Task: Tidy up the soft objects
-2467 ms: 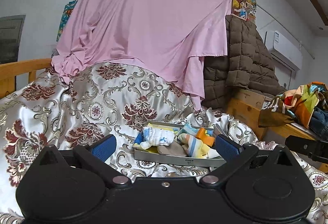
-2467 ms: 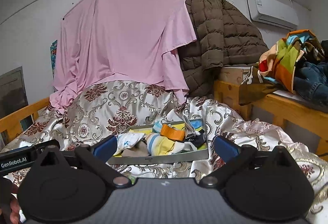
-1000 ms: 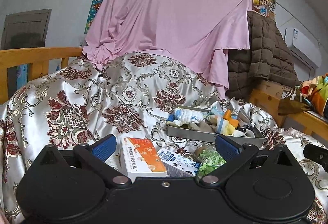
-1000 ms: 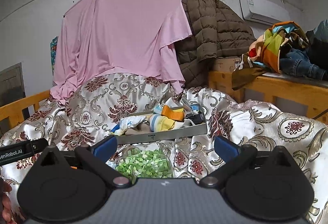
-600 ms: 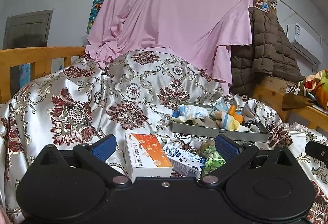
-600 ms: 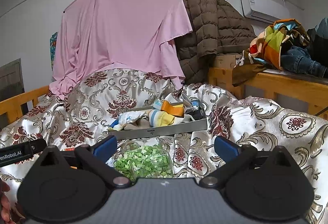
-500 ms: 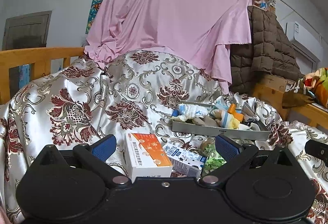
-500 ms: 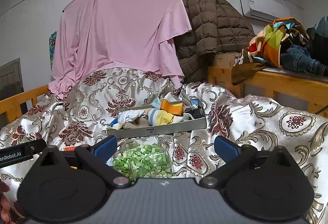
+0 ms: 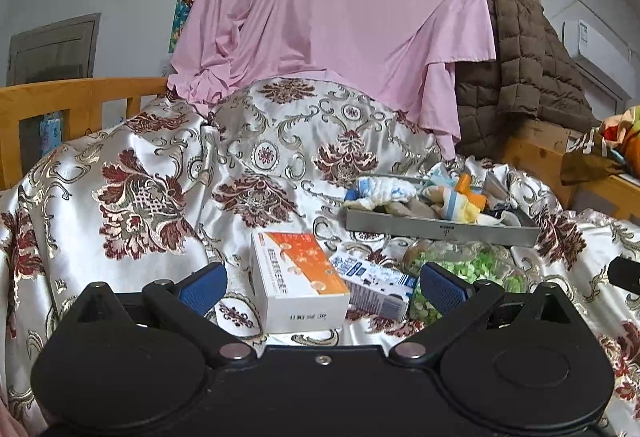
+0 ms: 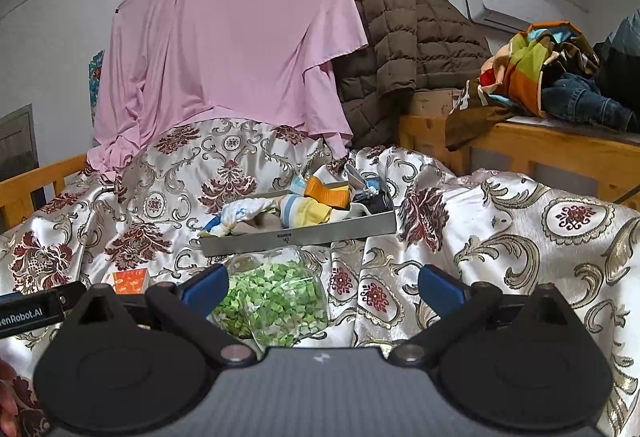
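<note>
A grey metal tray point(image 9: 440, 231) sits on the patterned satin bedspread and holds a heap of small socks and cloths, among them a white-blue one point(image 9: 380, 191) and a yellow-orange one point(image 9: 460, 201). The tray also shows in the right wrist view point(image 10: 296, 235) with the same socks point(image 10: 308, 211). My left gripper point(image 9: 320, 283) is open and empty, well short of the tray, with an orange-white box point(image 9: 298, 277) between its fingers. My right gripper point(image 10: 322, 285) is open and empty, with a clear bag of green bits point(image 10: 272, 295) at its left finger.
A blue-white carton point(image 9: 370, 283) lies beside the orange box. The green bag also shows in the left wrist view point(image 9: 468, 265). A pink sheet point(image 10: 228, 49) and a brown padded jacket point(image 10: 412, 49) hang behind. A wooden ledge point(image 10: 520, 145) with clothes stands at right. A wooden bed rail point(image 9: 76, 97) is at left.
Both grippers have drawn back from the tray and stayed open. The box, the carton and the green bag have come into view in front of the tray.
</note>
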Demonstrator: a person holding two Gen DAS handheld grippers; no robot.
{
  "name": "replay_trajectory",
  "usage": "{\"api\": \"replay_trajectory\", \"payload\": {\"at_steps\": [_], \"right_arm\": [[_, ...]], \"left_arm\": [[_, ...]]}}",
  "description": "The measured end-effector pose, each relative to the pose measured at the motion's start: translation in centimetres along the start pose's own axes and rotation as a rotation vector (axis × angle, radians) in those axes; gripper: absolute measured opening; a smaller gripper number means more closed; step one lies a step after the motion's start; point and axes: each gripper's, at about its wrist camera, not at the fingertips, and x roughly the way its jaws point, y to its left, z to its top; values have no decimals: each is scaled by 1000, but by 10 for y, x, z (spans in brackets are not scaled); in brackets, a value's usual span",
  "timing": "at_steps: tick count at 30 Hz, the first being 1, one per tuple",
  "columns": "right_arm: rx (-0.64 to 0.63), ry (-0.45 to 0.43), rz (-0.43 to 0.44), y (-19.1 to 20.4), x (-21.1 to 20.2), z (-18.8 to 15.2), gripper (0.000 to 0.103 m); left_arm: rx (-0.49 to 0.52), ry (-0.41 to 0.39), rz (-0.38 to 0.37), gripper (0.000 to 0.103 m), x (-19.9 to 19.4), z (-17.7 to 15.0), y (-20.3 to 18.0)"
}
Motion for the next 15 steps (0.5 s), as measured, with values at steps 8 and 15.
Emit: {"api": "replay_trajectory", "payload": {"at_steps": [8, 15], "right_arm": [[3, 11, -12, -4, 2, -7, 103], [1, 32, -20, -7, 5, -13, 103]], "left_arm": [[19, 4, 4, 102, 2, -3, -2], [27, 16, 10, 102, 4, -6, -1]]}}
